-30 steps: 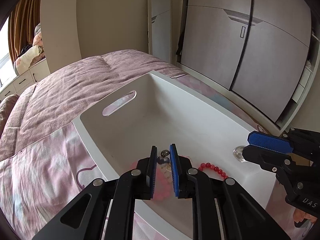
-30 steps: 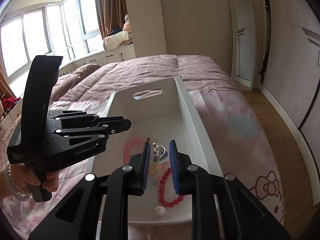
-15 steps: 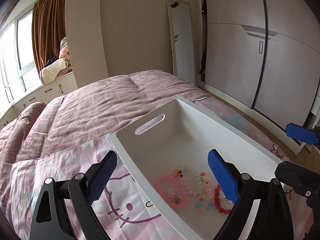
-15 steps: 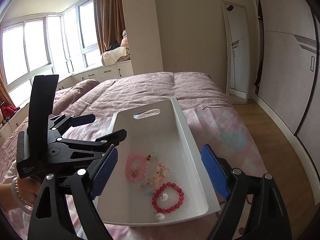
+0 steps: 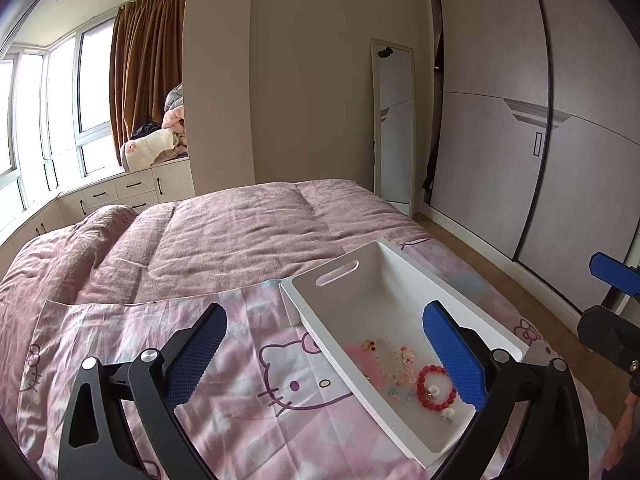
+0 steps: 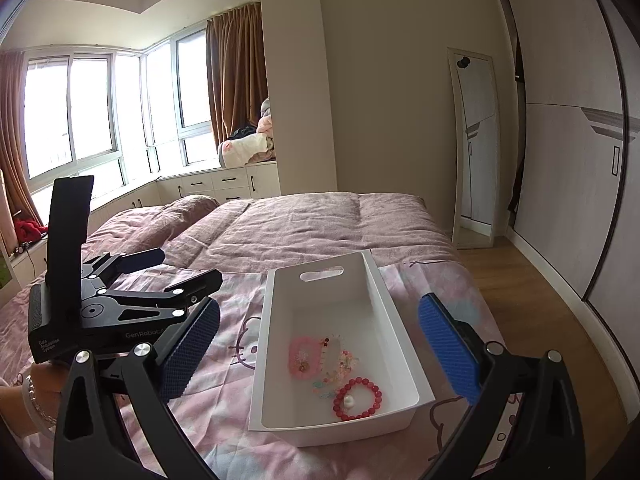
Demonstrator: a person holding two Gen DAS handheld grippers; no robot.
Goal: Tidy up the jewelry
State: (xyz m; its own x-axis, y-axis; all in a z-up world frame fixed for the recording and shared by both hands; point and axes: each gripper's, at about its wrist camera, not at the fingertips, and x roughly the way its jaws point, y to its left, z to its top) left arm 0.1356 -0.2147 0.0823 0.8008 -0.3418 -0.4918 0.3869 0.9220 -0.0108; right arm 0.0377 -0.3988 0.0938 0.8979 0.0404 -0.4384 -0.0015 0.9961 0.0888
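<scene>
A white bin [image 5: 404, 264] [image 6: 374, 276] with a handle slot lies on the bed. In its near end lie a red bead bracelet [image 5: 436, 388] [image 6: 358, 398], a pink bracelet [image 5: 362, 360] [image 6: 304, 356] and several small colourful beads and charms [image 6: 340, 364]. My left gripper [image 5: 326, 354] is open and empty, raised above the bin's left side. My right gripper [image 6: 320, 352] is open and empty, raised above the bin's near end. The left gripper also shows in the right wrist view [image 6: 160, 276], left of the bin.
The bin rests on a pink cartoon-cat sheet [image 5: 280, 380] over a mauve quilt [image 5: 240, 236]. A wardrobe [image 5: 520, 140] and a leaning mirror [image 5: 394, 120] stand to the right. Wooden floor [image 6: 532, 300] runs along the bed's right edge.
Both grippers went from shut inside the bin to wide open, and both pulled back and up. The jewelry they held now lies in the bin.
</scene>
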